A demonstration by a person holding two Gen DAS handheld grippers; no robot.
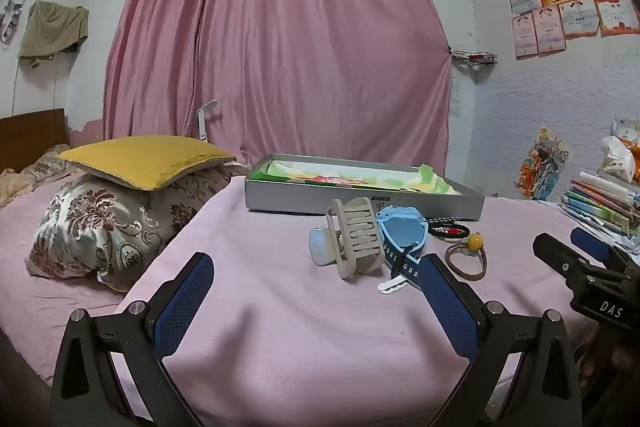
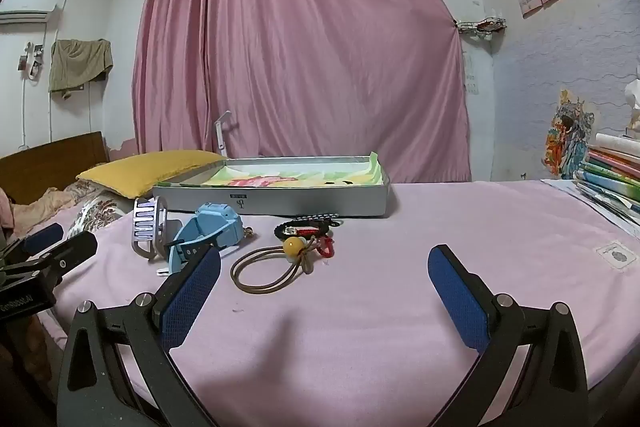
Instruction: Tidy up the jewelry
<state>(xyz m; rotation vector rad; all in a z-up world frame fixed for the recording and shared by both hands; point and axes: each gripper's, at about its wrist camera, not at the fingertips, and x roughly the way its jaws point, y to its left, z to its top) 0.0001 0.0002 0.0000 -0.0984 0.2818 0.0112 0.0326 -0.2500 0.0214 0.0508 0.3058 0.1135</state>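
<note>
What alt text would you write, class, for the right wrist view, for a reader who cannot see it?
The open right tool hovers over a pink cloth, holding nothing. Ahead lie a brown hair tie with a yellow bead, a blue watch and a pale hair claw, before an open grey box.

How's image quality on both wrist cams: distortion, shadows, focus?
Left wrist: strong fisheye bowing, dark vignette in the corners, the curtain bulging; light is soft and even, and the blue watch is sharp. Right wrist: same barrel distortion; a faint shadow falls on the pink sheet between the open fingers; the hair tie is in focus; no glare.
</note>
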